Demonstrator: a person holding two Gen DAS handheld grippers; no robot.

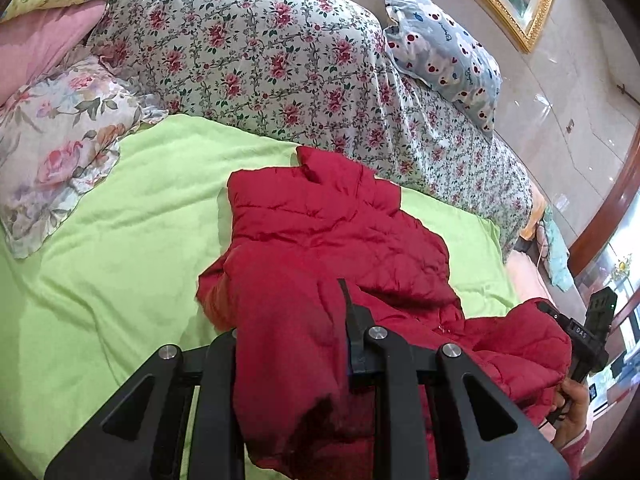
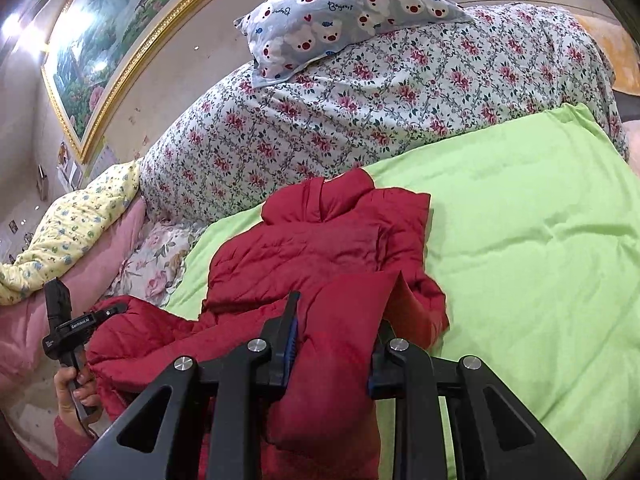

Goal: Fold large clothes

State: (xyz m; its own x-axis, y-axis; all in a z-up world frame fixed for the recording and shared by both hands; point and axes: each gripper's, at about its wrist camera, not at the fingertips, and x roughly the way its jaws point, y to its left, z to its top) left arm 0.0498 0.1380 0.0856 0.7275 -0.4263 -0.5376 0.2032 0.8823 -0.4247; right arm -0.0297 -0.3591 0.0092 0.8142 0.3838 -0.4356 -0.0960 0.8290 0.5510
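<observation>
The red puffer jacket (image 1: 336, 232) sprawls on the green bed cover (image 1: 120, 240). Left claw (image 1: 292, 344) and right claw (image 2: 336, 328) each pinch a bunched-up hem fold, fabric spilling back between the fingers.

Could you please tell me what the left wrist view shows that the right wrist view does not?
Only the left wrist view shows the wooden door frame at the right edge. Only the right wrist view shows the photos and papers stuck on the wall. Both share the red puffer jacket on the green sheet, gripped between each set of tongs, left and right, plus the floral quilt and bear pillow.
</observation>
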